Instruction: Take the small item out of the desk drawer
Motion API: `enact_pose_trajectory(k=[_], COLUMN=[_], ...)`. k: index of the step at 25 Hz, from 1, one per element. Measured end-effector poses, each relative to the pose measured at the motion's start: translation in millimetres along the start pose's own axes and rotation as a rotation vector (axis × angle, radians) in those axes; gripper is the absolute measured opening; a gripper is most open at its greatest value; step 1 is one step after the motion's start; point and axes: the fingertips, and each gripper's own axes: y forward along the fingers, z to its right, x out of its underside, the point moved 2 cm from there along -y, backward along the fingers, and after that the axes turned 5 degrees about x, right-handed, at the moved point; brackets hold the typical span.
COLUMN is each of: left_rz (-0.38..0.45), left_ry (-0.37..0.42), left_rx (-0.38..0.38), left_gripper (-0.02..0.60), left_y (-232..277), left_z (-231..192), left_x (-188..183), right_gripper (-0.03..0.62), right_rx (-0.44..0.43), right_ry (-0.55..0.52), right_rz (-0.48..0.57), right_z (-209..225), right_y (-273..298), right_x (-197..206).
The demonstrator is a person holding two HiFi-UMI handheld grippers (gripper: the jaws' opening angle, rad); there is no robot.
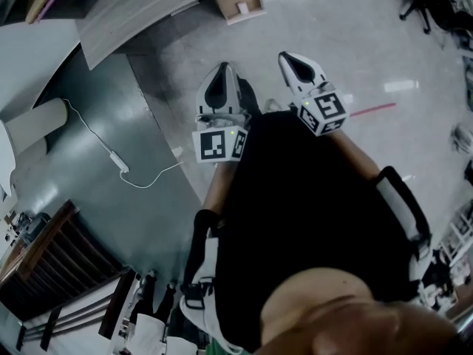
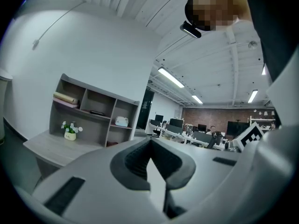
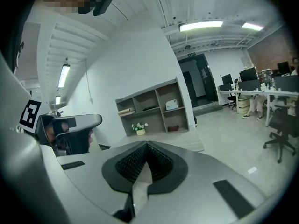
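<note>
In the head view both grippers are held out in front of the person's dark torso, above the floor. My left gripper [image 1: 220, 87] and my right gripper [image 1: 301, 66] both have their jaws together with nothing between them. Farther ahead a grey wooden desk [image 1: 148, 6] runs across the top left. At its right end a brown open drawer [image 1: 229, 7] sticks out, with a small white item [image 1: 242, 7] inside. Both grippers are well short of it. In the left gripper view my left gripper [image 2: 150, 142] points toward a shelf unit [image 2: 93, 113]; in the right gripper view my right gripper [image 3: 146, 145] points the same way.
A white cable with a power strip [image 1: 118, 161] lies on the floor at the left. A dark slatted chair [image 1: 59, 272] stands at the lower left and an office chair [image 1: 417, 2] at the top right. A potted plant [image 3: 138, 128] sits on the desk under the shelves.
</note>
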Motion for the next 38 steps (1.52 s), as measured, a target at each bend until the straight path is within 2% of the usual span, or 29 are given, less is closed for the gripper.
enact_pose_trajectory(k=[5, 11, 20, 24, 29, 34, 38], left_rz=[-0.009, -0.025, -0.034, -0.041, -0.054, -0.055, -0.037], left_ry=[-0.011, -0.014, -0.034, -0.085, -0.06, -0.069, -0.105], left_rx=[0.03, 0.1, 0.163, 0.137, 0.103, 0.048, 0.011], left_gripper=[-0.009, -0.009, -0.009, -0.009, -0.009, -0.009, -0.009], left_y=[27, 68, 109, 117, 129, 147, 165], left_z=[-52, -112, -161, -168, -174, -175, -174], left_x=[-19, -37, -48, -45, -38, -41, -46], right_gripper=[-0.002, -0.002, -0.002, -0.002, -0.002, -0.002, -0.002], right_rx=[0.035, 0.112, 0.166, 0.166, 0.154, 0.117, 0.11], right_ry=[0.005, 0.015, 0.01, 0.013, 0.006, -0.02, -0.017], right_rz=[-0.008, -0.025, -0.05, -0.068, -0.094, -0.139, -0.177], right_z=[-6, -10, -15, -9, 10, 30, 51], right_y=[51, 113, 171, 187, 210, 235, 256], right_x=[-18, -33, -45, -45, -40, -35, -24])
